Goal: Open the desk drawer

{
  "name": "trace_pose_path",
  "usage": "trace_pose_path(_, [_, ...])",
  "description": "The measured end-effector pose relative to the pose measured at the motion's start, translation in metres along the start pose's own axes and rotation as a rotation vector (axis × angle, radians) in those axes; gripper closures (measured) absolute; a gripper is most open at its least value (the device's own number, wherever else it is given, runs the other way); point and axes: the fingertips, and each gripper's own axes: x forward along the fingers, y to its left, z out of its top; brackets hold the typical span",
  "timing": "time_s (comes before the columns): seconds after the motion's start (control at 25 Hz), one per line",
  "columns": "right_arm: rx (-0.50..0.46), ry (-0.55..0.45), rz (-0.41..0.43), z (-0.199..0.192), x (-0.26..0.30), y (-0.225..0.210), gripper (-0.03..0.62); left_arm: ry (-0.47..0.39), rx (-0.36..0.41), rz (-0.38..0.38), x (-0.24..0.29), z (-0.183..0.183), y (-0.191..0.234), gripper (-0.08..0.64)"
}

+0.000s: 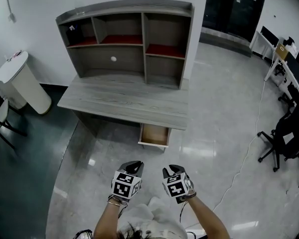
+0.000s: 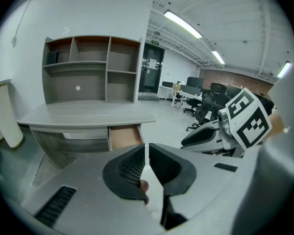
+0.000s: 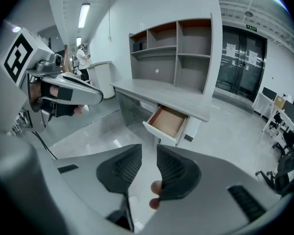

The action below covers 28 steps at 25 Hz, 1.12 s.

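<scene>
Two empty tools I hold well short of the pulled-out drawer (image 1: 154, 135) ahead: left tool (image 2: 147, 156) closed, right tool (image 3: 148, 161) part-open.

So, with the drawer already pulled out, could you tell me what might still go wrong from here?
The drawer juts out past the desk top, low down, so a step forward could bump it or push it shut. A thin cable trails across the floor on the right and might catch a foot.
</scene>
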Motion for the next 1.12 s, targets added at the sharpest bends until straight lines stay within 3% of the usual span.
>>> trace_pose_path(0.76, [-0.022,-0.094,-0.069,0.009,-0.07,0.074,0.538,-0.037,0.081,-0.097,-0.096,-0.016,-0.026,0.537])
trace_pose_path(1.12, [-0.022,-0.137,-0.106,0.003,-0.104,0.092,0.558,-0.082,0.061,-0.123,-0.125,-0.029,-0.046,0.537])
